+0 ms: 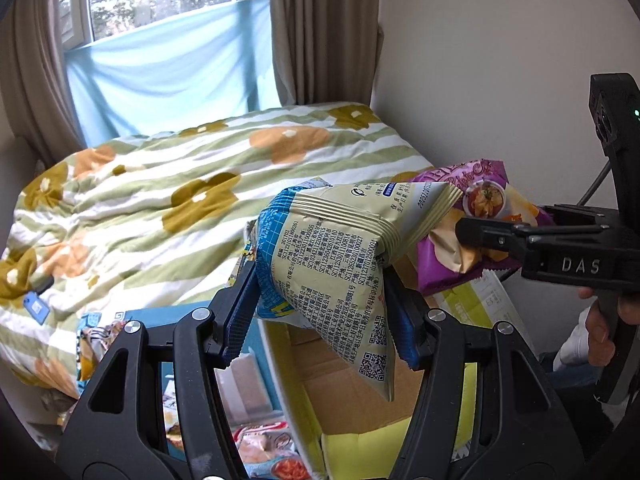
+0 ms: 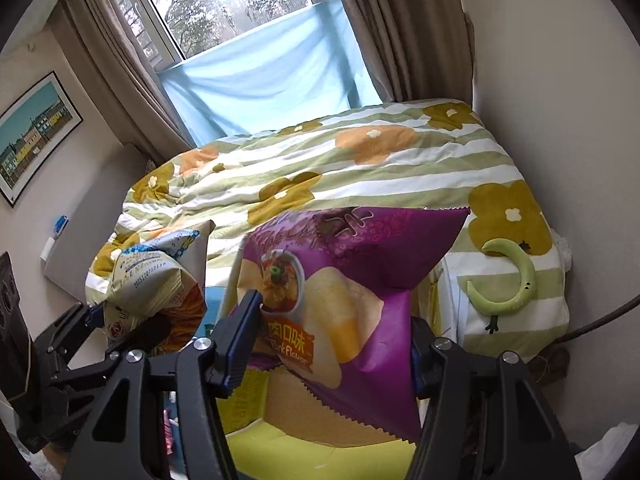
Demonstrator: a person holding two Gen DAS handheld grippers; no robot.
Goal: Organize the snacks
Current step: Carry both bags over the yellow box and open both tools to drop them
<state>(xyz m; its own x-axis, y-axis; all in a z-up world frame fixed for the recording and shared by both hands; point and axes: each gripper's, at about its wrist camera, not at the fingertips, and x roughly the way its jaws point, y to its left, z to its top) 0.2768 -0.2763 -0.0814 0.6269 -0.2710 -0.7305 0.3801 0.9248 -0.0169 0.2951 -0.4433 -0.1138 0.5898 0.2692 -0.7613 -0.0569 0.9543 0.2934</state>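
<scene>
Snacks in mid-air over the box

Left gripper [image 1: 320, 300] clamps a pale chip bag [image 1: 332, 256]; right gripper [image 2: 332, 340] clamps a purple chip bag [image 2: 360, 272]. Both hang above the open cardboard box [image 1: 340, 384], which looks empty. More packets [image 1: 260, 444] lie beside it, so most sorting seems left.

Two snack bags hang side by side above an open cardboard box [image 1: 360, 408]: the printed bag [image 1: 332, 276] left, the chip bag [image 2: 336, 304] right. Behind them lies the bed [image 2: 360, 168], a crescent toy [image 2: 516, 280] on its near right corner.
</scene>
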